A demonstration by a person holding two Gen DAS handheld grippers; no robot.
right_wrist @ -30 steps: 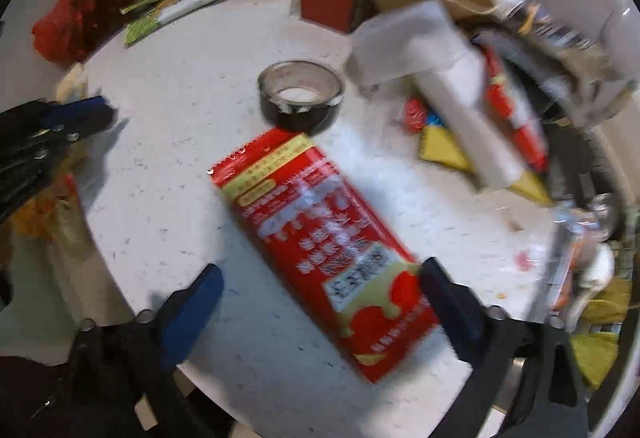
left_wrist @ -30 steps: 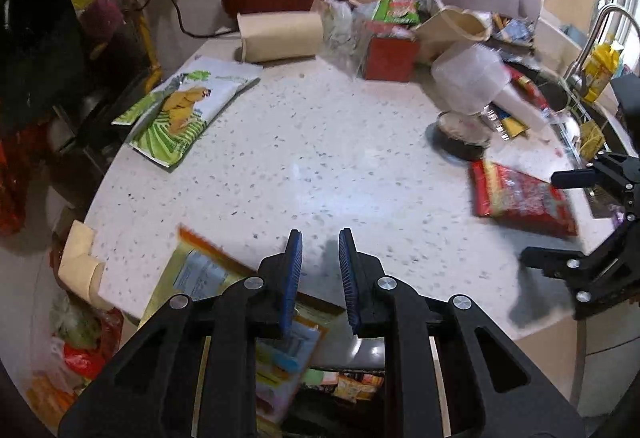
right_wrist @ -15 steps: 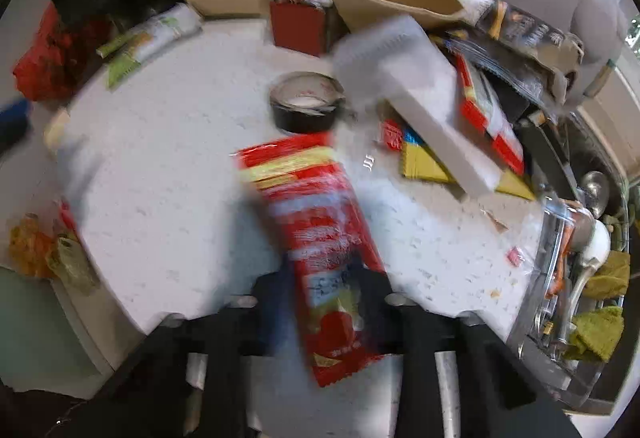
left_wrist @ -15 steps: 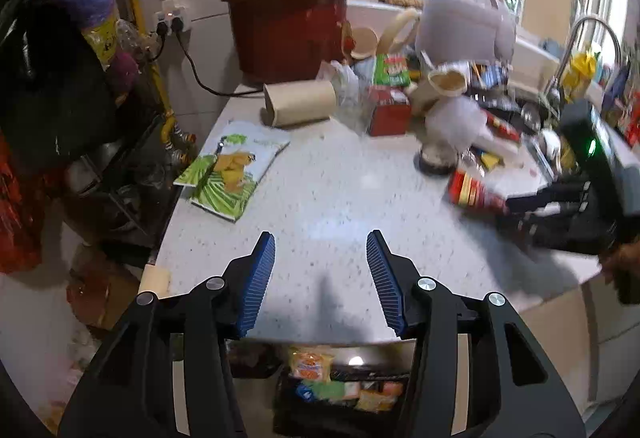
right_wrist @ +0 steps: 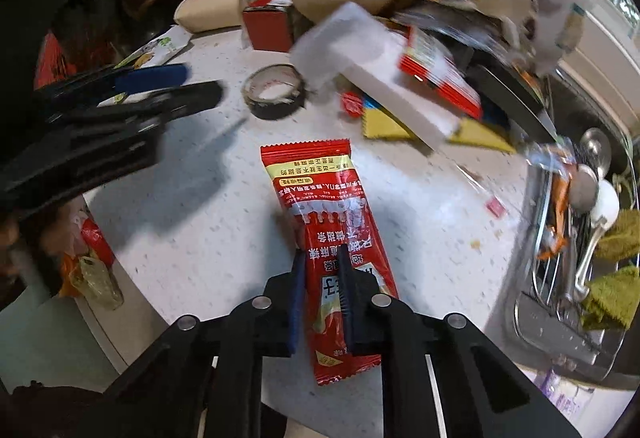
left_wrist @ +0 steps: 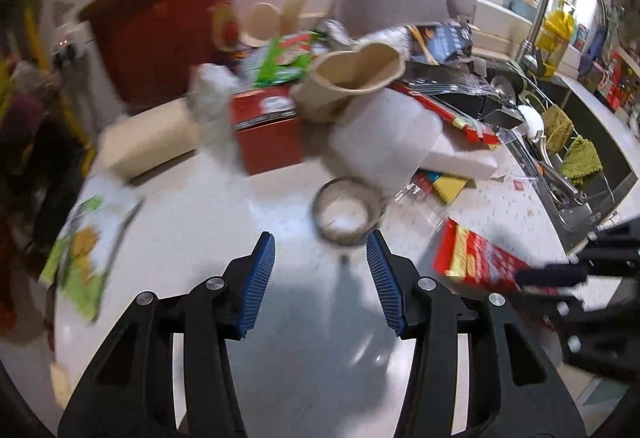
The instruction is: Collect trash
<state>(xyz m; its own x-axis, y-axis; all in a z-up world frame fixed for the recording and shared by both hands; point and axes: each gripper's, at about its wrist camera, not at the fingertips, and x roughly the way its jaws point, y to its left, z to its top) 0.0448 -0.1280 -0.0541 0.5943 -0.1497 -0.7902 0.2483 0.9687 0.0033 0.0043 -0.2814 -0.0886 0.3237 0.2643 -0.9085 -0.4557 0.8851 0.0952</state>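
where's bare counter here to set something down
Bare countertop lies between the green snack packet, the tape roll and the left gripper. Behind the roll it is crowded: red box, beige bowl, wrappers toward the sink.

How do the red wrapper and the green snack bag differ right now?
The red wrapper is narrow and pinched in the right tongs; the green snack bag is wider and lies free near the counter's left edge, held by neither tongs. Both are flat and look empty.
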